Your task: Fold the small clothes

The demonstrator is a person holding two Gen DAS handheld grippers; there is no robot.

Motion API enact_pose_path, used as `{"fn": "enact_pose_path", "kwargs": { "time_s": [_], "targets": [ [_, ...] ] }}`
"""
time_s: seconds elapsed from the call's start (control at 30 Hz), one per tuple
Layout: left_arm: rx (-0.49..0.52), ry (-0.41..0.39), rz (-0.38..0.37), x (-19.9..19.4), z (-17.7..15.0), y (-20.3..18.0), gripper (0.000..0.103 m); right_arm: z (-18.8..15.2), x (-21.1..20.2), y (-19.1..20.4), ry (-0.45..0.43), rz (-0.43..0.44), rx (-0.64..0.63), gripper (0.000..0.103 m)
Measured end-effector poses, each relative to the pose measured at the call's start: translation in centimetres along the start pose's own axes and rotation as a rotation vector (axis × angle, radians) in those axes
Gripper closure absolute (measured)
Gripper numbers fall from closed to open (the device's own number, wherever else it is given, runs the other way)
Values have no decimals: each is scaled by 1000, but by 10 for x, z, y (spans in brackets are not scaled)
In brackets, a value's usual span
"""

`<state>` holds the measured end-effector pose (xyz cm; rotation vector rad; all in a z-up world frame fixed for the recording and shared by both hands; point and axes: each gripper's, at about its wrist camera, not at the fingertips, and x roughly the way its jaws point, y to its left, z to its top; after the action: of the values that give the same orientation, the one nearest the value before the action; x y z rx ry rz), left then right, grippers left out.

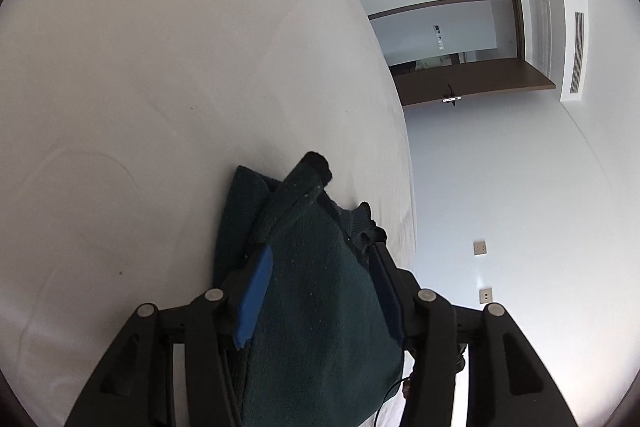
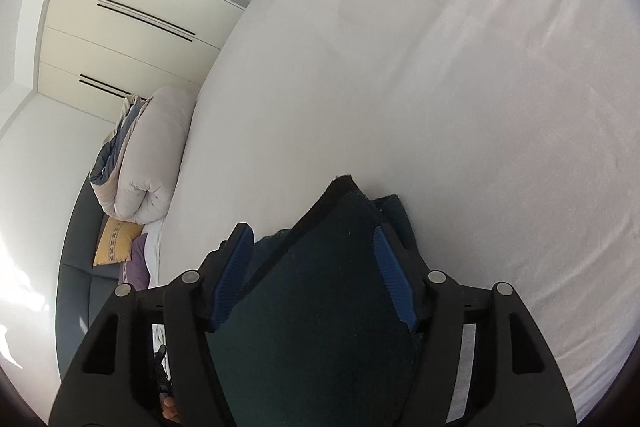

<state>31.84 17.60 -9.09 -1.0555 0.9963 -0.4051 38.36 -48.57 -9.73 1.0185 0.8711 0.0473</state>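
Note:
A dark green knitted garment (image 1: 316, 291) fills the space between the blue pads of my left gripper (image 1: 320, 267), which is shut on it. Its folded edge sticks out ahead of the fingertips and the rest drapes onto the white bed (image 1: 160, 67). In the right wrist view the same dark green garment (image 2: 320, 307) sits between the blue pads of my right gripper (image 2: 314, 251), which is shut on it. A corner of the cloth pokes up beyond the fingertips, just above the white bed sheet (image 2: 440, 87).
A rolled beige duvet (image 2: 152, 151) lies at the head of the bed, with a yellow cushion (image 2: 114, 241) and a purple one beside it. Cream wardrobe doors (image 2: 120, 27) stand behind. A doorway with a brown door (image 1: 460, 67) and a white wall lie past the bed's edge.

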Motion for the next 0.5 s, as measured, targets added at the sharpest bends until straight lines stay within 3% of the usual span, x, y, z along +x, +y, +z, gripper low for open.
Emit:
{"fn": "enact_pose_path", "kwargs": {
  "time_s": [0.23,0.33,0.5],
  "targets": [
    [104,-54,94,-34,-31,-8,42,-27,-43,1,-36,-37,-101,41],
    [139,-26,135,-36,-55,-8,42,-62,-70,-1,-33,-89,-154,41],
    [230,21,241,-25,-87,-13,42,-104,-81,-11,4,-187,-239,41]
  ]
}}
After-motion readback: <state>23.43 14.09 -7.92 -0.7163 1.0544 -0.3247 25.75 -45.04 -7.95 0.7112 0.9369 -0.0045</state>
